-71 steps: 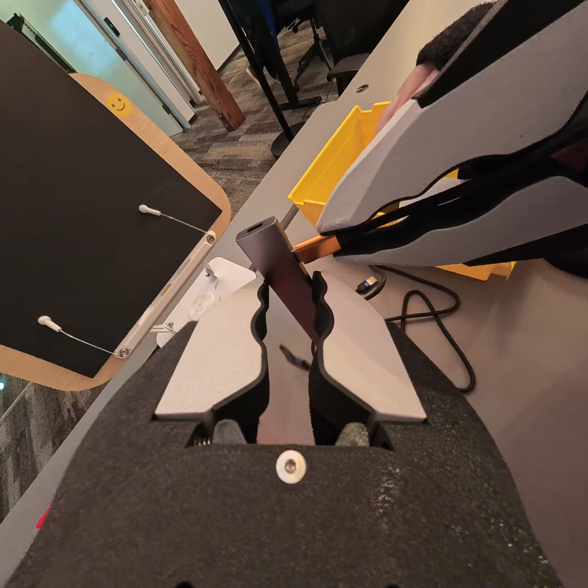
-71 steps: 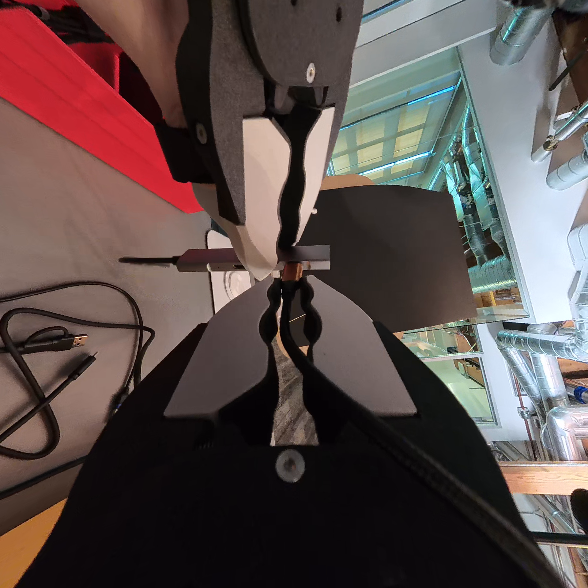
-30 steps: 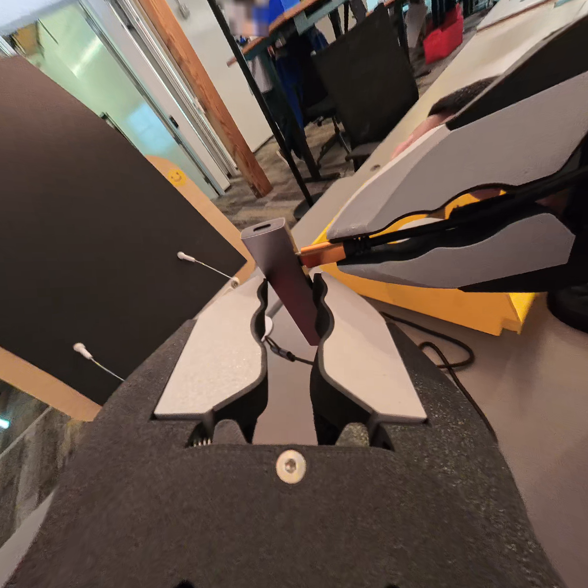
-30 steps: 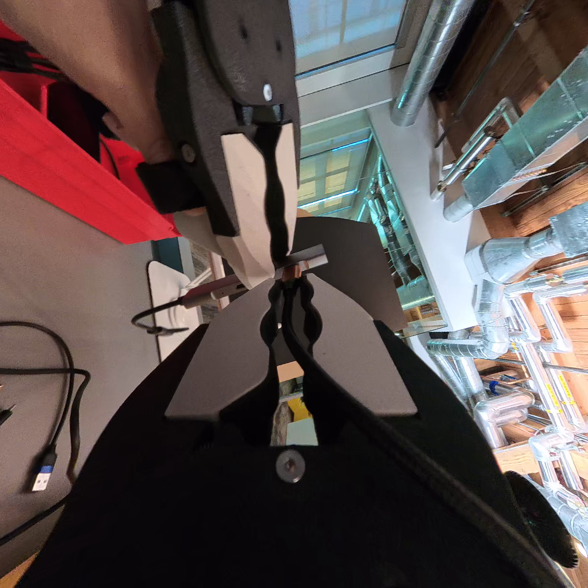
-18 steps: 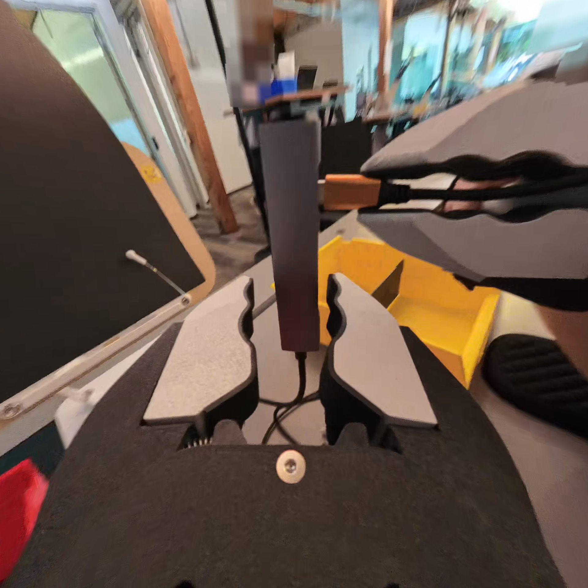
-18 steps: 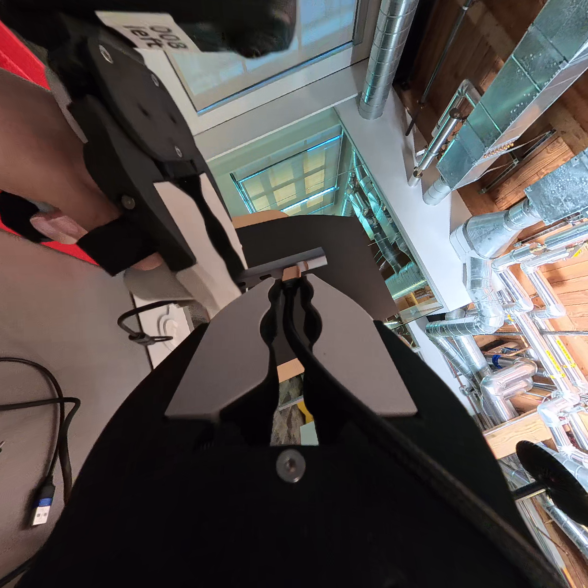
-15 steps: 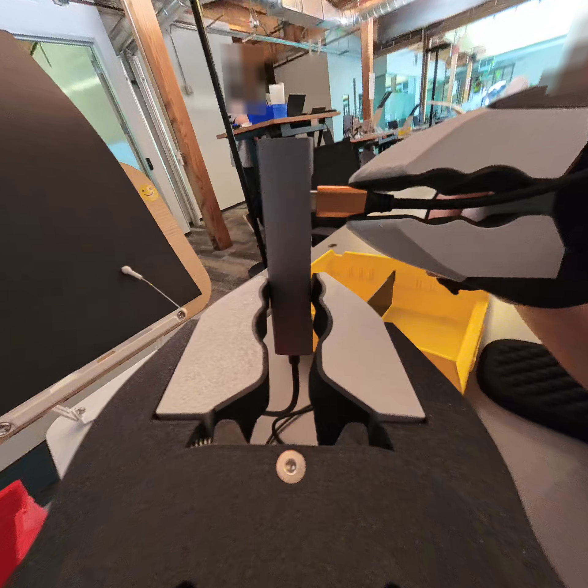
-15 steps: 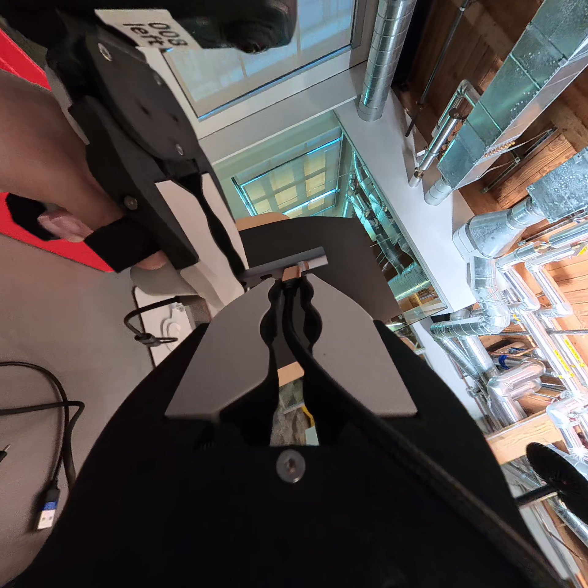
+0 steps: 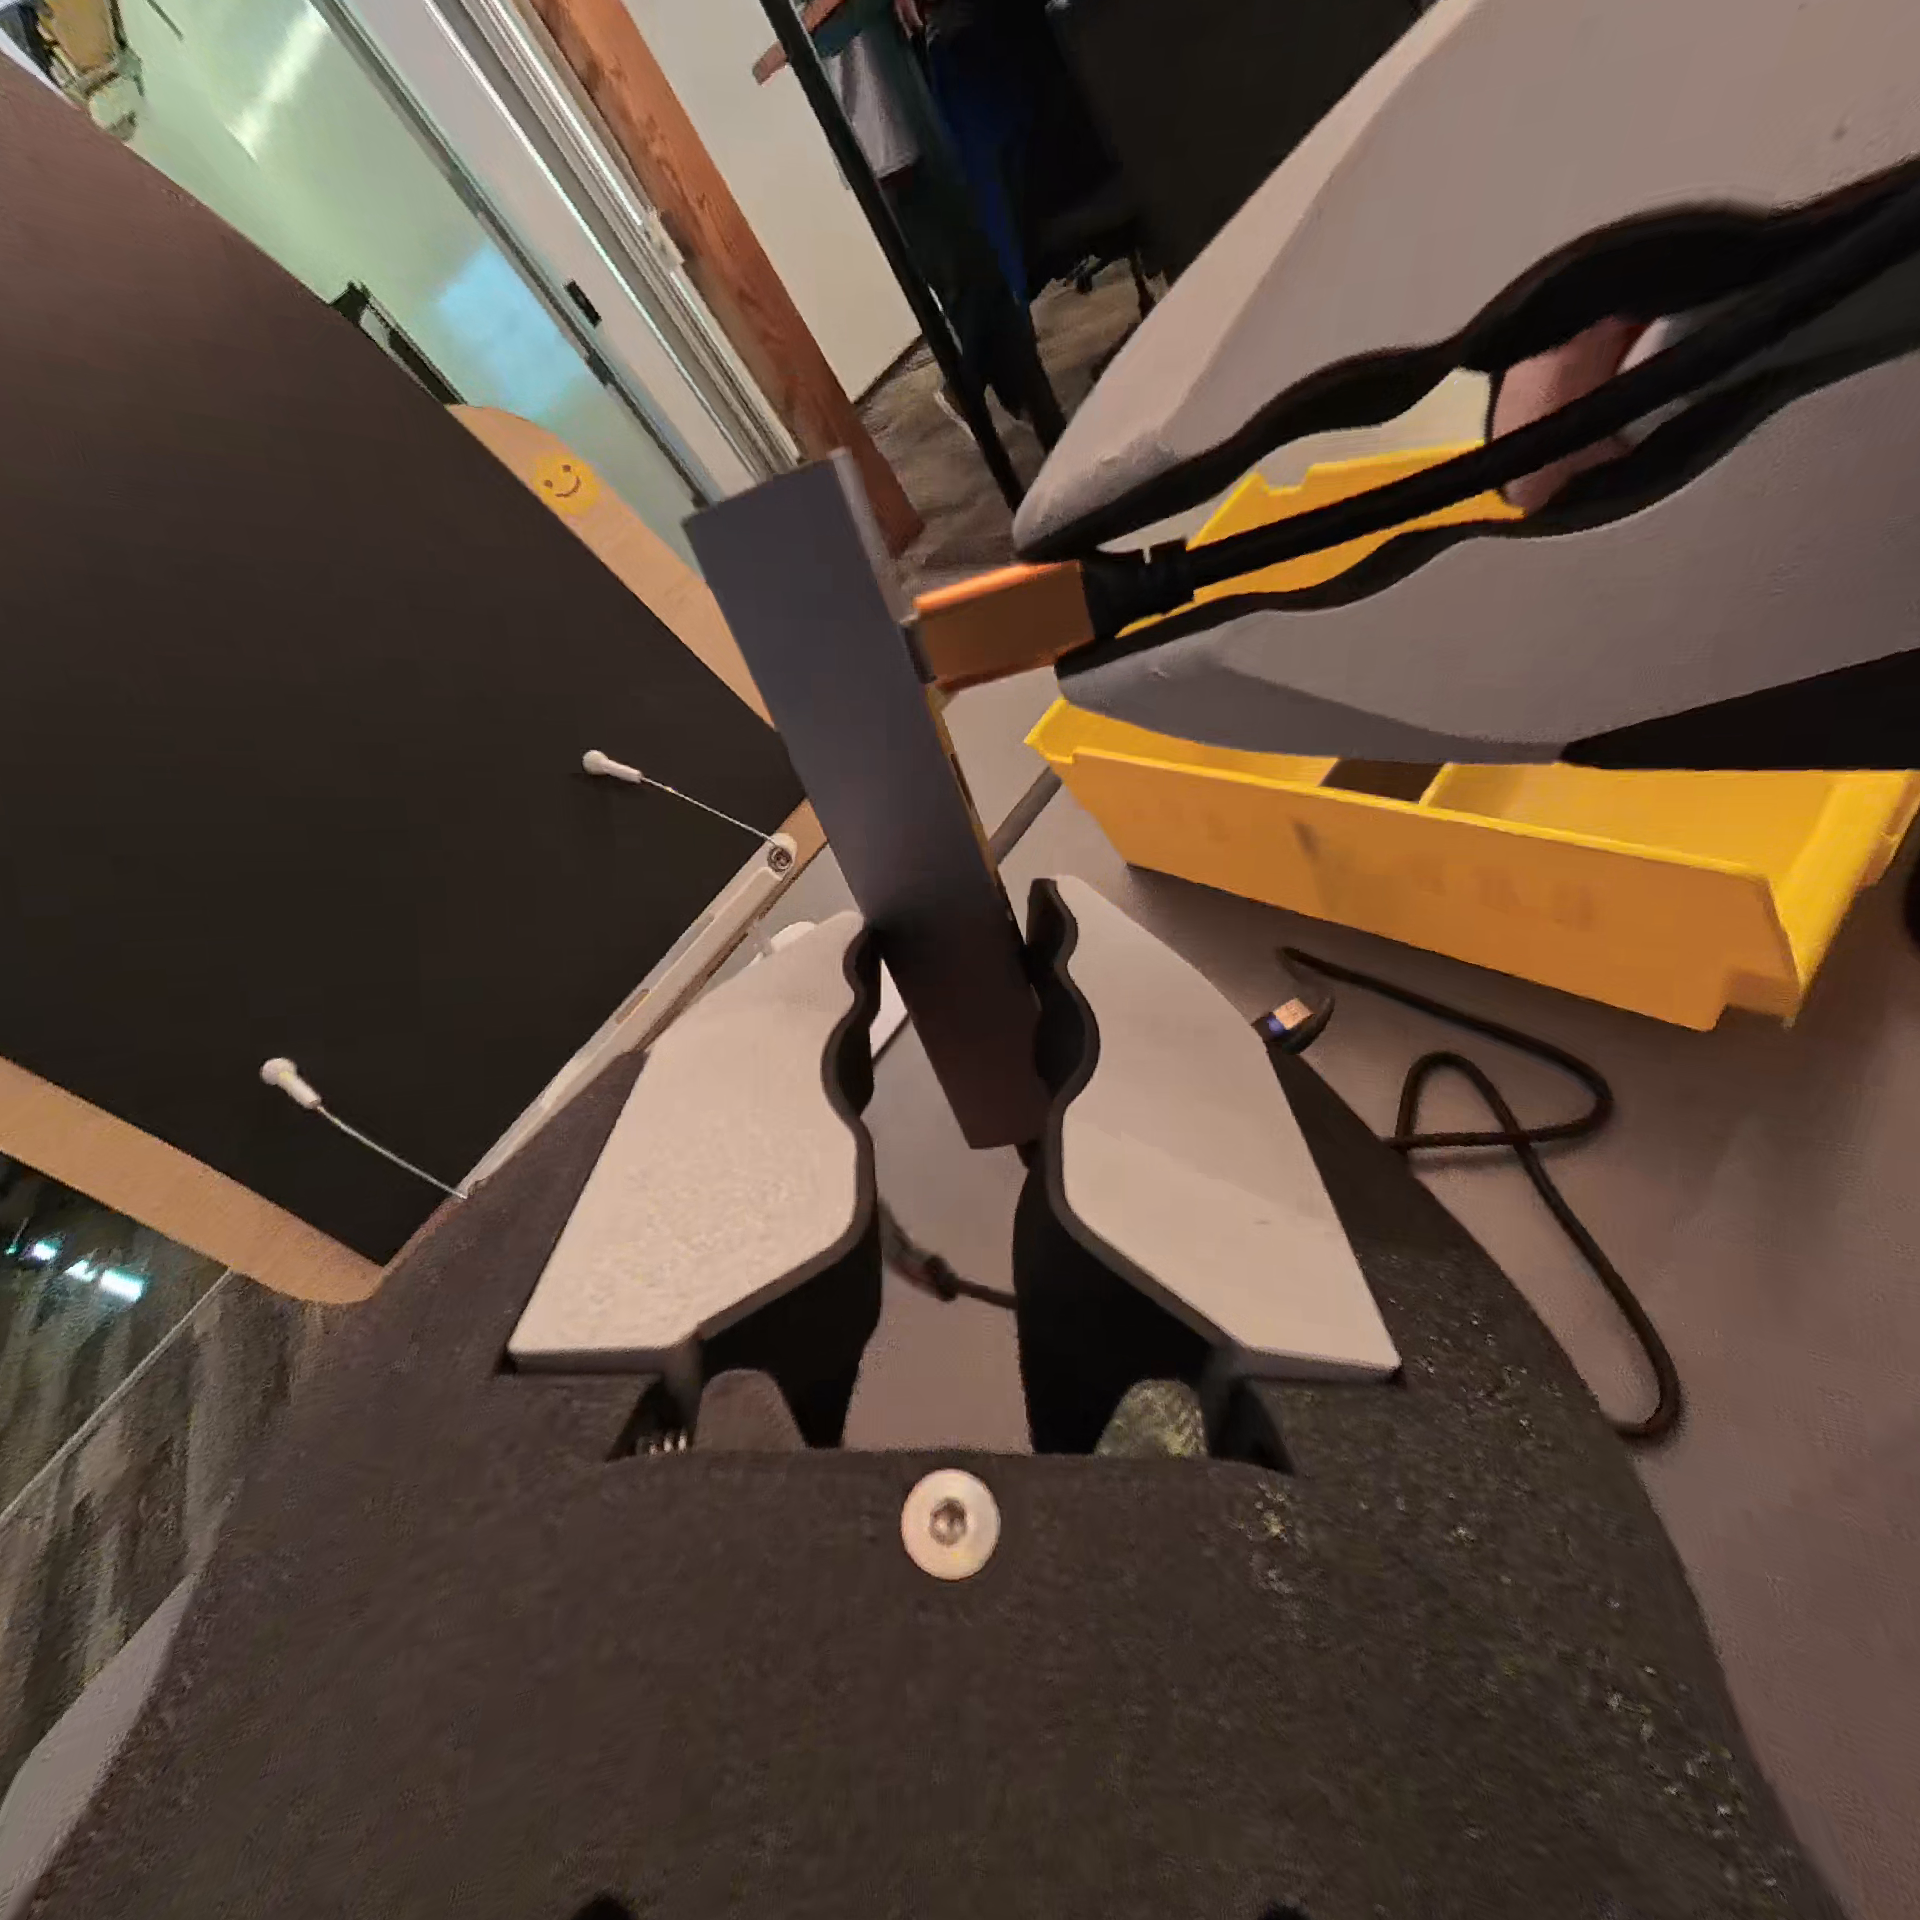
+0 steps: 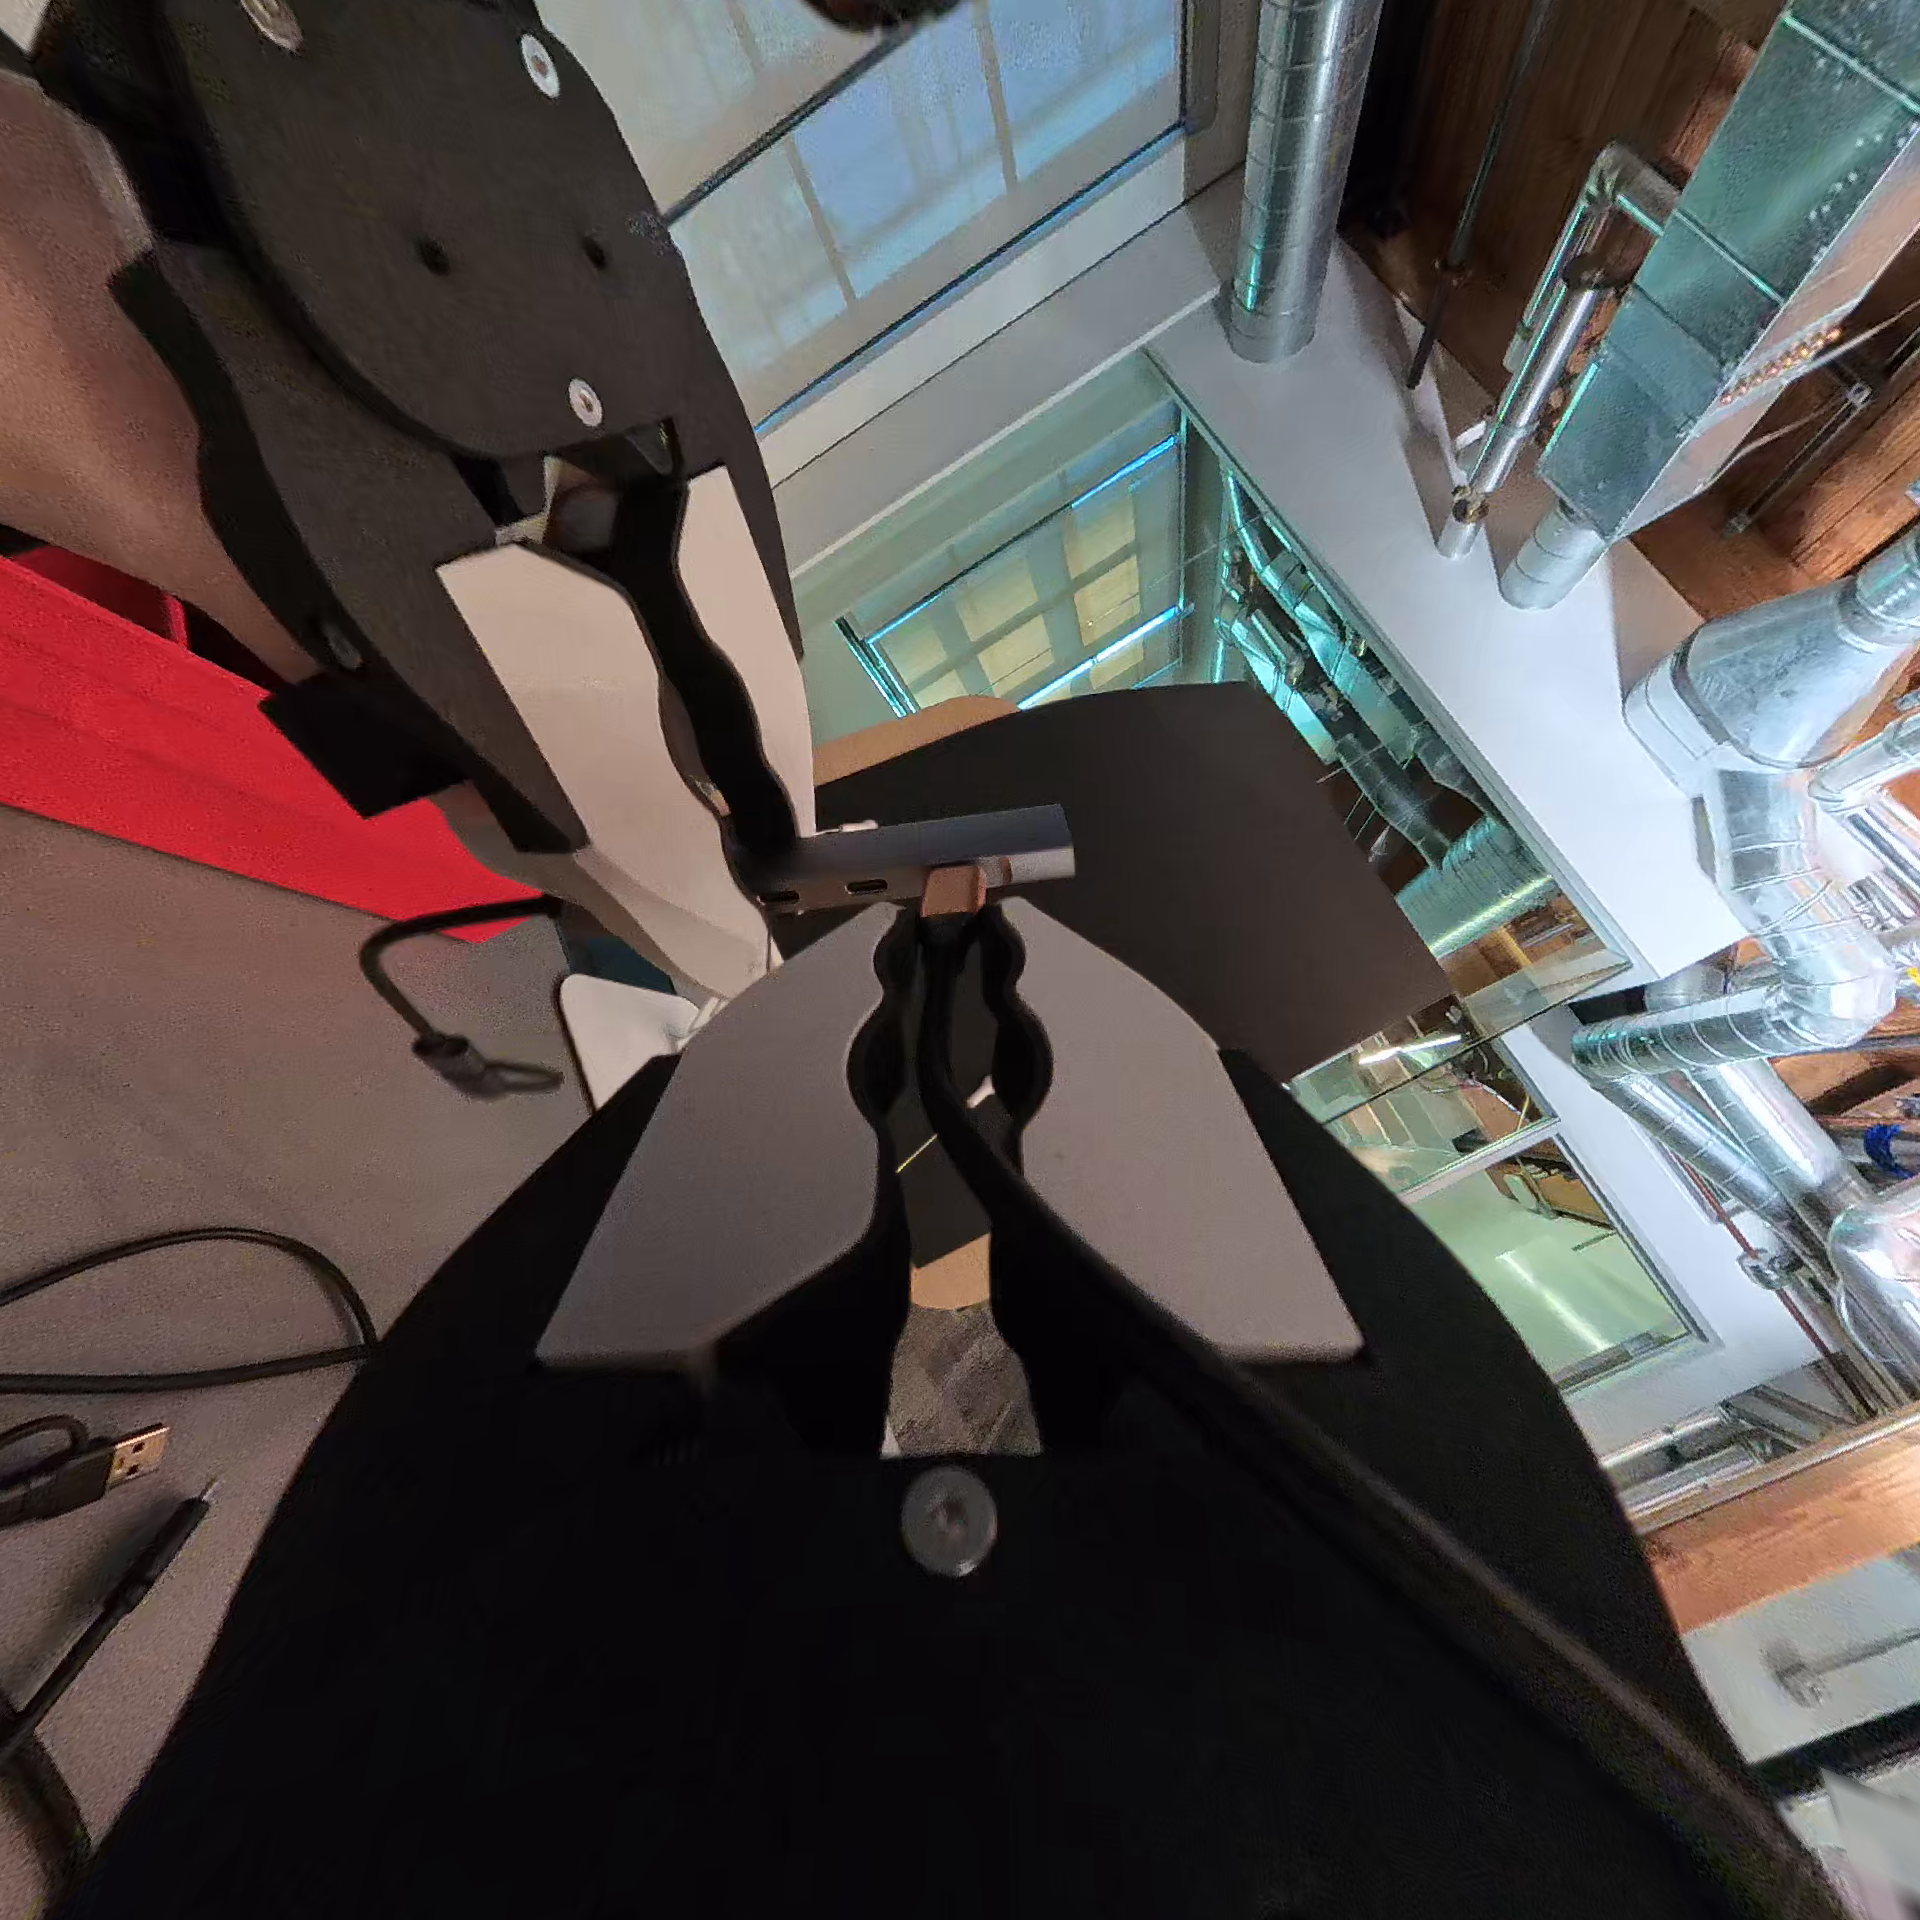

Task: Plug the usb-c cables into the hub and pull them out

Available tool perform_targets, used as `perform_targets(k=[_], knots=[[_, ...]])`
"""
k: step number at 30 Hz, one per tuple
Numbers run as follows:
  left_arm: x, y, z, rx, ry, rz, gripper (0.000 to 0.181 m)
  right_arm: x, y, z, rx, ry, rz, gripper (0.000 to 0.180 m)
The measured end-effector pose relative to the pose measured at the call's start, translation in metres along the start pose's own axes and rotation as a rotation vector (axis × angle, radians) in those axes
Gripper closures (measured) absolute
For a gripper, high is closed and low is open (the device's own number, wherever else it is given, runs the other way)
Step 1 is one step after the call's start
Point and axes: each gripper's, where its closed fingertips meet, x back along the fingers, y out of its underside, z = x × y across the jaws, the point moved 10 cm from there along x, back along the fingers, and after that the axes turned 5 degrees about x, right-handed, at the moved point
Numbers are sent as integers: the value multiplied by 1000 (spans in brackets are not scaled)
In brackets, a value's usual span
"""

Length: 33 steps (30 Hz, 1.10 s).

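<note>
My left gripper (image 9: 951, 920) is shut on the lower end of a slim grey hub (image 9: 862, 748), which stands up and leans left. My right gripper (image 10: 948, 920) is shut on a black cable (image 10: 940, 1039) just behind its orange USB-C plug (image 10: 954, 891). The plug's tip meets the hub's (image 10: 914, 847) side edge near the far end; I cannot tell how deep it sits. Two empty ports show beside it. In the left wrist view the plug (image 9: 997, 623) and the right gripper (image 9: 1049, 603) come in from the right. The left gripper (image 10: 774, 852) shows in the right wrist view.
A yellow bin (image 9: 1455, 862) stands on the grey table to the right. A loose black cable (image 9: 1507, 1122) with a USB plug (image 9: 1294, 1013) lies in front of it. A black board (image 9: 312, 675) leans at the left. A red bin (image 10: 156, 727) and more cables (image 10: 104, 1455) are at the left. Spacing between my two grippers at the tips: around 6 centimeters.
Both grippers have tilted together. The hub now leans left instead of standing straight, with more table in view. Both grips are unchanged and the orange plug is still at the hub's side.
</note>
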Motion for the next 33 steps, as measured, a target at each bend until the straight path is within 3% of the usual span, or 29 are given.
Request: perform_targets(k=[16, 20, 33], knots=[[-2, 3, 10, -148, -10, -47, 152, 5, 9, 7, -22, -142, -8, 166], [-2, 2, 0, -20, 11, -48, 154, -1, 11, 2, 20, -108, -55, 166], [9, -4, -5, 100, 76, -32, 156, -3, 8, -2, 6, -17, -14, 165]])
